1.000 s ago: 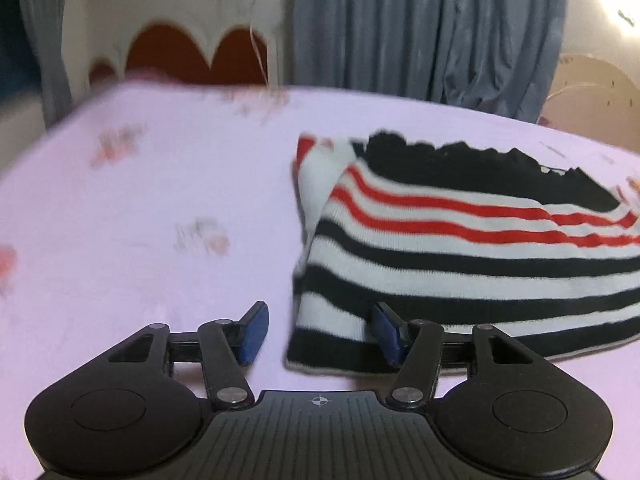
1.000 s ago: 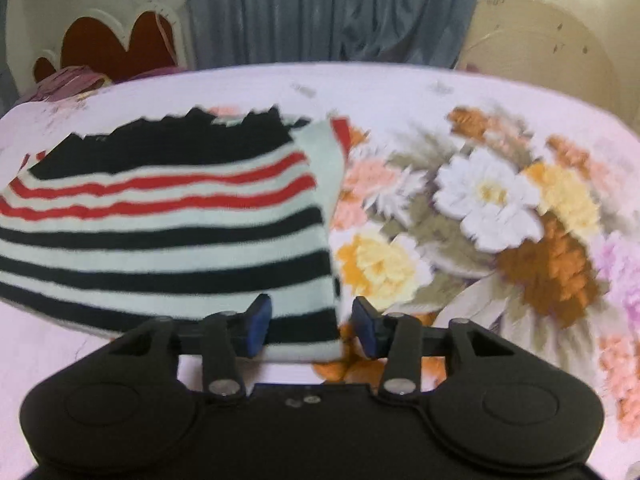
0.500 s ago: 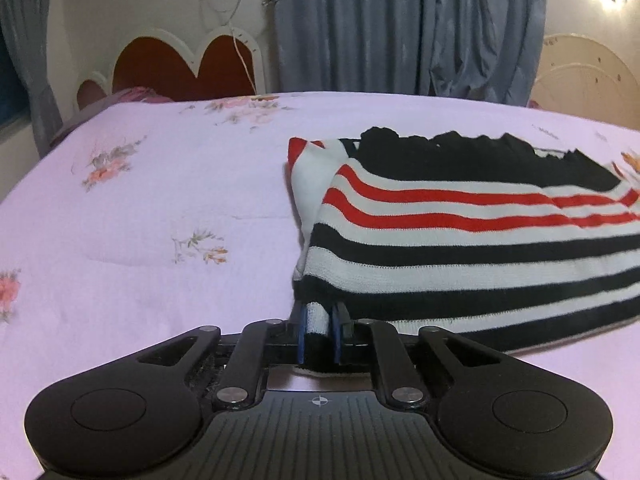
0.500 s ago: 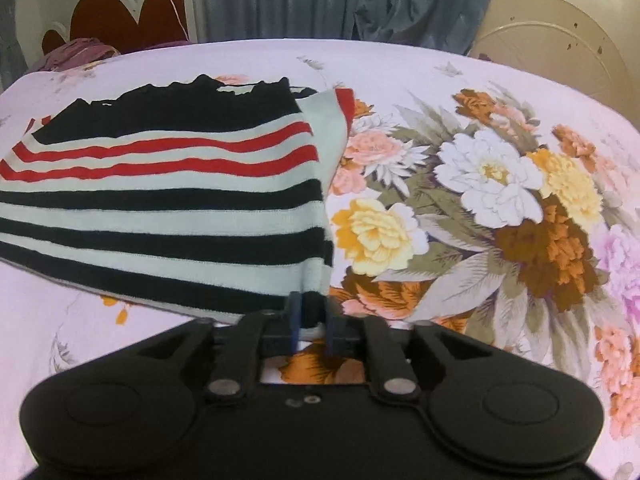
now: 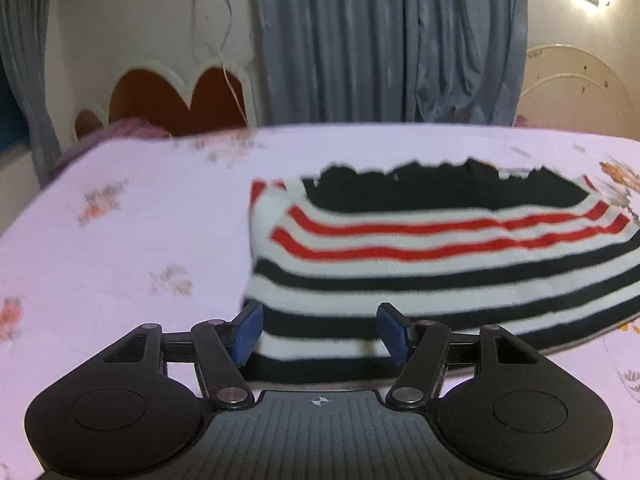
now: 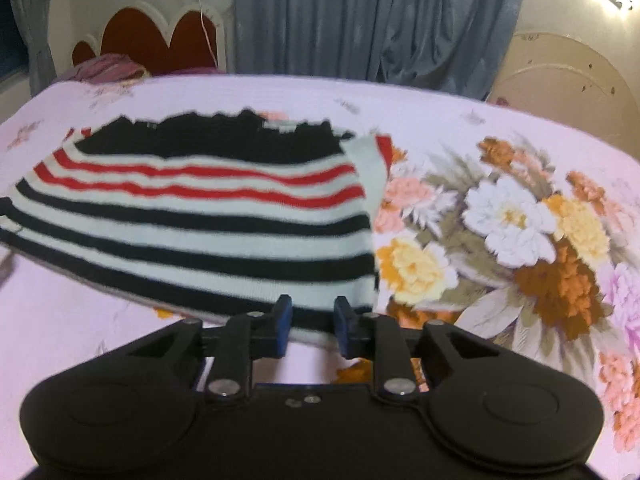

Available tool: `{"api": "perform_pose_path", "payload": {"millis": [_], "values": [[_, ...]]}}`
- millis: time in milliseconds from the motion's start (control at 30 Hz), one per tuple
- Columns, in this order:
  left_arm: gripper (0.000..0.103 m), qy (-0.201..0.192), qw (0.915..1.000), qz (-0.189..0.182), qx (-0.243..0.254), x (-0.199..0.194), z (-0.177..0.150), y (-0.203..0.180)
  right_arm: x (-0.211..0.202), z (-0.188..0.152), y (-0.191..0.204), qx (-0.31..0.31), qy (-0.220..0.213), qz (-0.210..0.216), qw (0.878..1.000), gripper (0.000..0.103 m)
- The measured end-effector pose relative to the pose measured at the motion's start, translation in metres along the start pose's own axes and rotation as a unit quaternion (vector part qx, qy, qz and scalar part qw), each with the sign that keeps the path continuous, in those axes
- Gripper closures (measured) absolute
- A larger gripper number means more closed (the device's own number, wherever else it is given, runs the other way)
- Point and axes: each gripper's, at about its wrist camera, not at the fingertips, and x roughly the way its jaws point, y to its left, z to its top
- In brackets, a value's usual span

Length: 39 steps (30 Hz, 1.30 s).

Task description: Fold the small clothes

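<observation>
A striped knit garment [image 5: 420,264], black, white and red, lies folded flat on the pink floral bedspread [image 5: 132,232]. My left gripper [image 5: 322,332] is open, its blue pads either side of the garment's near left corner. In the right wrist view the same garment [image 6: 192,216] lies left of centre. My right gripper [image 6: 312,328] is open at the garment's near right corner, pads a little apart with the hem between them.
A heart-shaped red headboard [image 5: 172,96] and grey curtains [image 5: 384,40] stand behind the bed. A large flower print [image 6: 508,240] covers the bedspread to the right of the garment. A crumpled purple cloth [image 6: 108,70] lies at the far left.
Both grippers were shut on the garment's near corners half a second ago and have now opened. The garment lies released on the bed. Both views sit a little higher.
</observation>
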Motion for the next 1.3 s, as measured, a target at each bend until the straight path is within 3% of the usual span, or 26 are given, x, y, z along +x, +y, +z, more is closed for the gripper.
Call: {"api": "perform_pose_path", "payload": {"millis": [100, 567, 633, 700, 800, 867, 1000, 1033, 1100, 1300], "values": [[0.04, 0.034, 0.9992, -0.007, -0.018, 0.015, -0.012, -0.001, 0.008, -0.008, 0.002, -0.008, 0.007, -0.004, 1.0, 0.083], [0.04, 0.029, 0.9994, -0.014, -0.015, 0.01, -0.007, 0.0, 0.008, -0.003, 0.003, -0.023, 0.02, 0.0, 1.0, 0.082], [0.04, 0.014, 0.9995, -0.023, -0.015, 0.011, 0.003, -0.004, 0.002, 0.006, 0.006, -0.025, -0.002, -0.003, 1.0, 0.081], [0.039, 0.009, 0.9996, -0.027, -0.007, 0.02, 0.019, -0.012, 0.001, 0.022, 0.011, -0.025, -0.03, 0.004, 0.999, 0.075], [0.039, 0.005, 0.9993, -0.036, 0.008, 0.038, 0.044, -0.026, 0.015, 0.054, 0.024, -0.022, -0.036, 0.013, 0.999, 0.069], [0.039, 0.011, 0.9988, -0.046, 0.014, 0.052, 0.059, -0.038, 0.029, 0.074, 0.036, -0.029, -0.037, 0.014, 0.999, 0.061], [0.039, 0.045, 0.9964, -0.054, 0.047, 0.081, 0.069, -0.057, 0.057, 0.096, 0.059, -0.036, -0.029, 0.035, 0.998, 0.061], [0.032, 0.064, 0.9953, -0.051, 0.051, 0.09, 0.067, -0.058, 0.064, 0.096, 0.063, -0.042, -0.022, 0.037, 0.998, 0.061], [0.023, 0.064, 0.9961, -0.053, 0.03, 0.096, 0.063, -0.048, 0.081, 0.089, 0.067, -0.059, 0.009, 0.019, 0.998, 0.06], [0.022, 0.054, 0.9967, -0.056, 0.023, 0.092, 0.058, -0.046, 0.077, 0.085, 0.056, -0.03, -0.001, 0.033, 0.999, 0.059]]}}
